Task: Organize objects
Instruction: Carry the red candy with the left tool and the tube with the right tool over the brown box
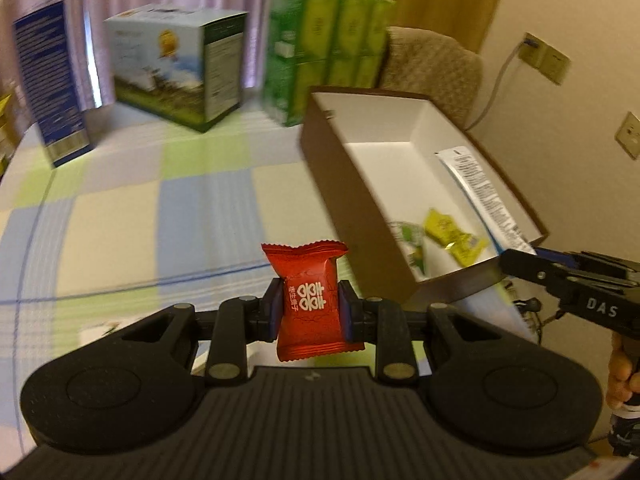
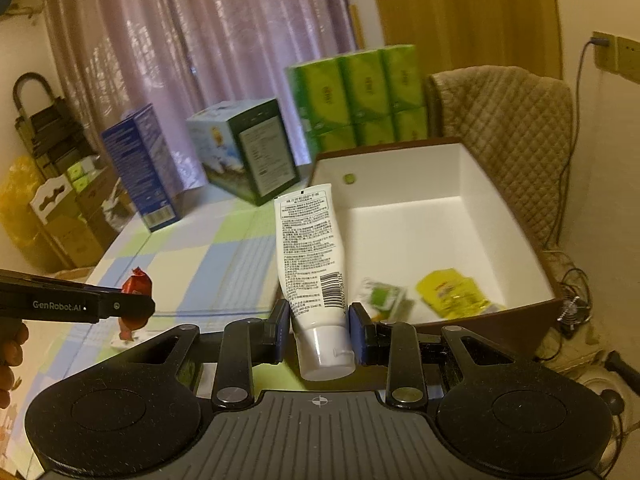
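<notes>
Above the checked counter point(image 1: 120, 208) beside the open box point(image 1: 400, 128), the left tool point(image 1: 311, 312) pinches a light, crinkly red candy packet point(image 1: 308, 300) at mid-body, while the right tool point(image 2: 320, 320) clamps a soft white tube point(image 2: 310, 248) near its stiffer cap end, over the box's rim.
</notes>
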`<state>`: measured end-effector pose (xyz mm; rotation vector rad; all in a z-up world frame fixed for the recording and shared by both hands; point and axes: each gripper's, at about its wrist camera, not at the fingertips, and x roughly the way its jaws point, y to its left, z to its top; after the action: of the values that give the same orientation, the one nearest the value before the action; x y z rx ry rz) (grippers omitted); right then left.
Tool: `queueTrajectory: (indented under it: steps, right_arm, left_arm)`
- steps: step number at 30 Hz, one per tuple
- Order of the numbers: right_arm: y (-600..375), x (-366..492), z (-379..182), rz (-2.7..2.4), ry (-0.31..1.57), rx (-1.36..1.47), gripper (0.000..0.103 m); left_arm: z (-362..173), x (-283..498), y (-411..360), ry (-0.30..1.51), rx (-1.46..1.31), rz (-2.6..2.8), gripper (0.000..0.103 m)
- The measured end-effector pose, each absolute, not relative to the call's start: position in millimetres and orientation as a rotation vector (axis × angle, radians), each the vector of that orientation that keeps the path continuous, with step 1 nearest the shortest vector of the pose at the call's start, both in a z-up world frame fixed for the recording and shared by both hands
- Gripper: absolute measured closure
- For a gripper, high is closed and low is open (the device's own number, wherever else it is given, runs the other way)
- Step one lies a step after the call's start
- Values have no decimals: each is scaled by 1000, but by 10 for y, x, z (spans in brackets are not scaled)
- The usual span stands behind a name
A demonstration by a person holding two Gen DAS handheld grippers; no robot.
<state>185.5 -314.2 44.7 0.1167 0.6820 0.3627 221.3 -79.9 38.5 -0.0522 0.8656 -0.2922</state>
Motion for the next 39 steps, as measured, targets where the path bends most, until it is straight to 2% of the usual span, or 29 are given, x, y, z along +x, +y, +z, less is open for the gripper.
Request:
queueTrajectory:
  steps: [22,39]
  right_arm:
    - [-3877,2510,418,330,695,148,75]
    - [-4006,2952,124,314,807,150,75]
  left_arm:
    - [358,2843,-2004,858,-4,-385,79]
    - [41,3275,-2384,937,37,-370,79]
